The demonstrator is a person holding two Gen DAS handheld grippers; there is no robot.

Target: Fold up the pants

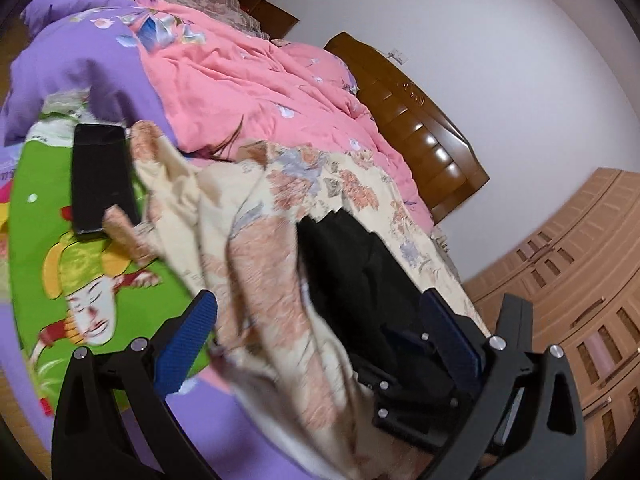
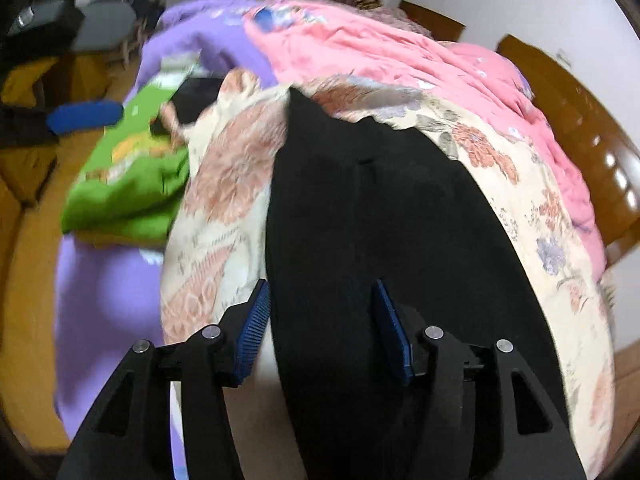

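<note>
Black pants lie lengthwise on a cream floral cloth on the bed. My right gripper is open, its blue-padded fingers straddling the near end of the pants, just above the fabric. In the left wrist view the pants show as a dark patch partly hidden under a fold of the cream cloth. My left gripper is open wide over that fold, holding nothing. The right gripper's black body shows between the left fingers.
A black phone lies on a green cartoon-print sheet. A pink and purple quilt is heaped behind. A brown wooden headboard and wardrobe doors stand to the right. Wooden floor lies left of the bed.
</note>
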